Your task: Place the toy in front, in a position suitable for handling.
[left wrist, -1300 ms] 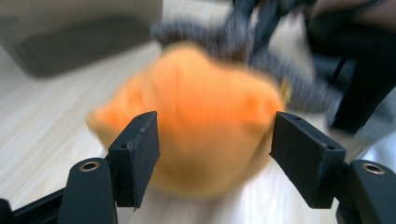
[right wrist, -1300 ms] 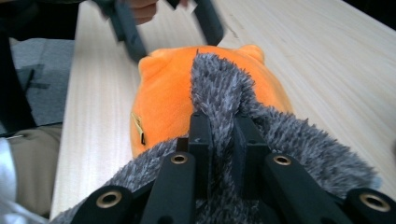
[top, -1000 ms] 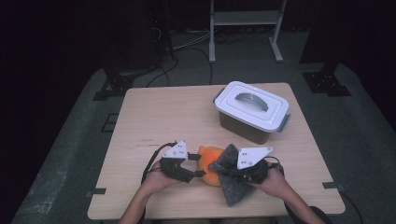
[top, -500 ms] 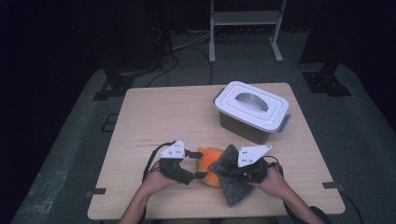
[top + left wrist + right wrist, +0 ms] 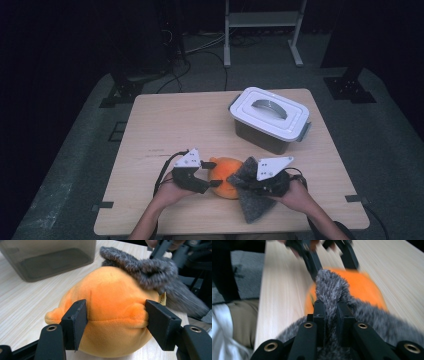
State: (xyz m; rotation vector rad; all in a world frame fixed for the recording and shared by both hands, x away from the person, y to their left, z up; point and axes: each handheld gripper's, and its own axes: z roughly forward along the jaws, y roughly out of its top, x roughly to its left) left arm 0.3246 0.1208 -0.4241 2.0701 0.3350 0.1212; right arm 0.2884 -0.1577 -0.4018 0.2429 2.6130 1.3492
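An orange plush toy [image 5: 225, 176] lies near the table's front edge. My left gripper [image 5: 207, 184] comes at it from the left. In the left gripper view the two jaws press on the toy's [image 5: 110, 300] sides, so my left gripper [image 5: 116, 313] is shut on it. A grey furry cloth [image 5: 252, 207] hangs from my right gripper [image 5: 241, 181] and drapes against the toy's right side. In the right gripper view my right gripper [image 5: 329, 307] is shut on a fold of the cloth [image 5: 332, 287], with the toy [image 5: 364, 287] behind it, blurred.
A grey plastic box with a white clip-on lid and handle [image 5: 270, 117] stands at the table's back right; its translucent wall [image 5: 50, 257] is close behind the toy. Bare tabletop [image 5: 170, 125] lies left and behind. The front edge is close under both hands.
Both grippers stay at the toy with their holds unchanged. The grey cloth has shifted slightly against the toy's right side; the right gripper view is blurred by motion.
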